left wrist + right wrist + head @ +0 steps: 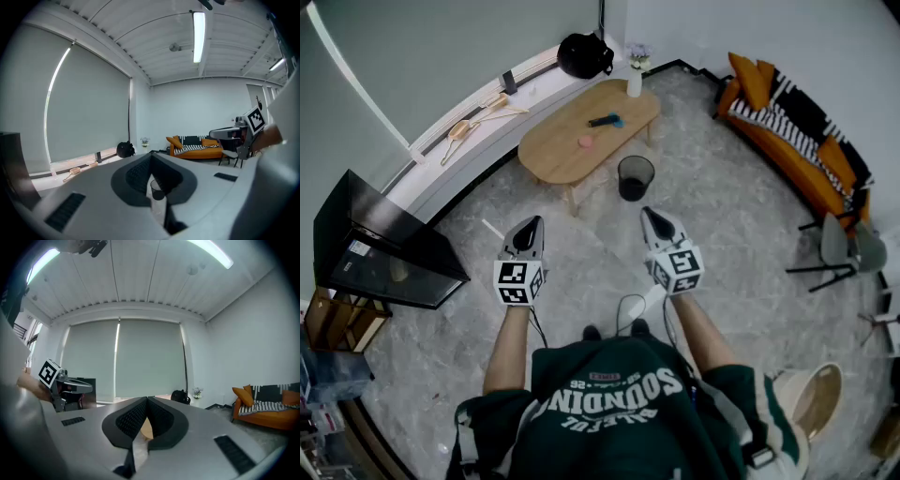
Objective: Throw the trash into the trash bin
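Note:
A black trash bin [636, 177] stands on the stone floor beside the oval wooden table [553, 150]. On the table lie a small pink item [586, 142] and a blue-and-dark item [607, 121]. My left gripper [528, 228] and right gripper [653, 217] are held side by side at about waist height, well short of the bin and table, both pointing toward them. Both are shut with nothing between the pads. In the left gripper view the left gripper [151, 157] has its jaws closed, with the bin [157, 190] showing just below them. The right gripper [146, 400] frames the table [147, 430].
A white vase [635, 80] stands on the table's far end and a black bag [584, 55] on the window ledge. An orange sofa [797, 122] lines the right wall, with a grey chair [848, 248] nearby. A black cabinet [375, 244] stands at the left. A white strip [492, 228] lies on the floor.

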`<state>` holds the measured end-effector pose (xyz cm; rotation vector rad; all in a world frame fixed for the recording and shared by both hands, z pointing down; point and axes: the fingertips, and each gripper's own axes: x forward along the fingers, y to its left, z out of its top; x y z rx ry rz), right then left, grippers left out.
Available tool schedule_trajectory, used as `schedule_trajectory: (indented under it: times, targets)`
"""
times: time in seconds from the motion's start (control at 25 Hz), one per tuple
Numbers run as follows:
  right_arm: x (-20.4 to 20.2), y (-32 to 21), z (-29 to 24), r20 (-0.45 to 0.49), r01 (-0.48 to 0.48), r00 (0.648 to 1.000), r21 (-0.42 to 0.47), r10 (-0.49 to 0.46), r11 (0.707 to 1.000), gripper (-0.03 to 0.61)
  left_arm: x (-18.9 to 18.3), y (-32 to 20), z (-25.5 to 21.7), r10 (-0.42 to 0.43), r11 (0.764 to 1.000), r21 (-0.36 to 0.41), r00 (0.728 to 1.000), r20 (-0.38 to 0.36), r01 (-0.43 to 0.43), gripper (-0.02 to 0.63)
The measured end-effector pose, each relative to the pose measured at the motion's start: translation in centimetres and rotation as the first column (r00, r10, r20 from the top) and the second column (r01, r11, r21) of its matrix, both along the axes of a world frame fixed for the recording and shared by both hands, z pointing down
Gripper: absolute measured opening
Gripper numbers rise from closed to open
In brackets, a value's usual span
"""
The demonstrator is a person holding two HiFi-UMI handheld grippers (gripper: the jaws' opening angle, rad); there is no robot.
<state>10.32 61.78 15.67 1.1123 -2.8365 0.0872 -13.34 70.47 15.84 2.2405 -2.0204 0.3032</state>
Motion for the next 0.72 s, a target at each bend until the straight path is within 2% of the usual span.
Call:
schedule_trajectory:
  times: [0.12,0.36,0.72]
  targets:
    - [-0.7,0.5,0.2,-0.015,0.011,1.0,-0.007,-0.011,1.0,0.002,-0.3,0.2,0.3,0.009,1.0,-0.006,1.0,-0.006,-0.009,-0.002]
    - [-0.8,0.1,0.3,-0.018,-0.044,0.999,-0.023,0.044,0.999,0.001,-0.4,0.2,0.3,0.023,1.0,0.016,1.0,0.001,-0.023,-0.002]
    - [-4.1,0.9,1.2,-0.003,-0.057,0.998,-0.052,0.057,0.997,0.002,-2.5,0.3,2.1,0.076,0.997,-0.028,0.997,-0.021,-0.076,-0.002]
